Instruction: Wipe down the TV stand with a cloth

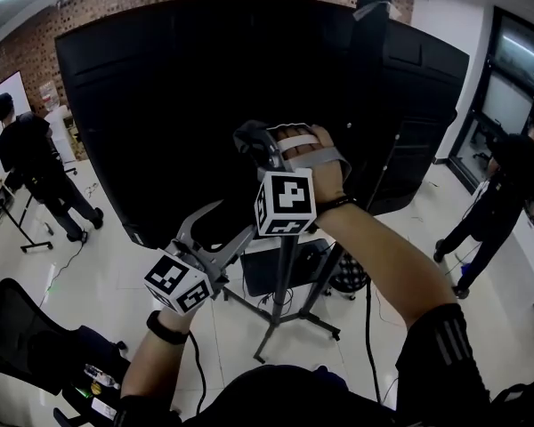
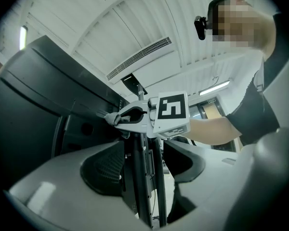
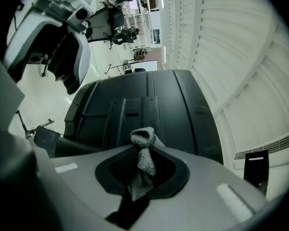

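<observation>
The black TV (image 1: 196, 87) shows its back and stands on a stand with a metal pole (image 1: 285, 274) and spread legs (image 1: 295, 324). My right gripper (image 1: 252, 145) is raised against the TV's back panel (image 3: 149, 105). It is shut on a grey cloth (image 3: 143, 154) that hangs bunched between its pads. My left gripper (image 1: 215, 225) is lower, to the left of the pole, and open. In the left gripper view the stand pole (image 2: 144, 177) runs up through the gap between the jaws. The right gripper (image 2: 135, 117) with the cloth (image 2: 111, 118) shows above it.
One person (image 1: 31, 163) stands at the far left and another (image 1: 507, 194) walks at the right. A black chair (image 1: 27, 345) sits at the lower left. A dark shelf (image 1: 276, 269) hangs on the stand, and cables trail over the white floor.
</observation>
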`<state>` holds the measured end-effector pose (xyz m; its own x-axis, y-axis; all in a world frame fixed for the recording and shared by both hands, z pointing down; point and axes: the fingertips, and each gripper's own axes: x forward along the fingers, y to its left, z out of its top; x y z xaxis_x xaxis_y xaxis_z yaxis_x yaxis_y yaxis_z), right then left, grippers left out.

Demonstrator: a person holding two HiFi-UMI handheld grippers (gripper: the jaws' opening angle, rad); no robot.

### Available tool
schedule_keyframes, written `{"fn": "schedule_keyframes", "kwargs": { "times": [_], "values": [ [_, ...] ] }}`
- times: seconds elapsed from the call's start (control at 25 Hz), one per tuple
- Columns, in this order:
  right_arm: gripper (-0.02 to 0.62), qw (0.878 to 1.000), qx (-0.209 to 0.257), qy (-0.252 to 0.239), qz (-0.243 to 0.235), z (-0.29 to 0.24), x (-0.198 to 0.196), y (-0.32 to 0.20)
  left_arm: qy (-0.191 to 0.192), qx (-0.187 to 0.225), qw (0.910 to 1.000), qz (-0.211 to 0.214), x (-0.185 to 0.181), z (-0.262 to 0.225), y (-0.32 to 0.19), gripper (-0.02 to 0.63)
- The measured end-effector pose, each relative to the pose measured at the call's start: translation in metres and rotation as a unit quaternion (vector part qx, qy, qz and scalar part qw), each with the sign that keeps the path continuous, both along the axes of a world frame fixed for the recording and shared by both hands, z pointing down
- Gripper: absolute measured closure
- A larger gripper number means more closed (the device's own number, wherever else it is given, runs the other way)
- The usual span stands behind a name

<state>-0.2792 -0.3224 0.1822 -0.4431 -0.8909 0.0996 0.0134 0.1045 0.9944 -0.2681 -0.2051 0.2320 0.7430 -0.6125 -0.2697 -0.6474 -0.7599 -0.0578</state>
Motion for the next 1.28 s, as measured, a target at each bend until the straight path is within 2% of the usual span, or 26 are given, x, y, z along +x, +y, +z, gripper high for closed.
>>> {"fn": "schedule_keyframes", "kwargs": {
  "times": [0.12, 0.28, 0.52, 0.68, 0.84, 1.08, 1.28],
  "values": [
    [0.549, 0.997, -0.039, -0.043, -0.06, 0.0, -0.019, 0.021, -0.002, -0.004, 1.0, -0.007, -0.007, 0.004, 0.001, 0.328],
    [0.549, 0.981, -0.114, -0.091, -0.124, 0.018, -0.054, 0.04, 0.0, -0.019, 0.9993, -0.031, -0.027, 0.019, 0.002, 0.328],
    [0.549, 0.973, -0.15, -0.089, -0.154, 0.053, -0.096, 0.031, 0.002, -0.038, 0.997, -0.067, -0.058, 0.039, 0.003, 0.328],
    [0.549, 0.976, -0.14, -0.083, -0.143, 0.065, -0.102, 0.021, 0.005, -0.046, 0.9958, -0.08, -0.072, 0.047, 0.002, 0.328],
    [0.549, 0.981, -0.129, -0.081, -0.12, 0.067, -0.083, 0.012, 0.002, -0.048, 0.996, -0.075, -0.068, 0.043, 0.0, 0.328],
    [0.549, 0.989, -0.116, -0.069, -0.068, 0.071, -0.037, -0.001, 0.003, -0.041, 0.9984, -0.039, -0.038, 0.04, -0.008, 0.328],
    [0.551, 0.993, -0.096, -0.053, -0.039, 0.07, -0.015, -0.005, -0.002, -0.041, 0.9991, -0.011, -0.012, 0.039, -0.014, 0.328]
  ]
}}
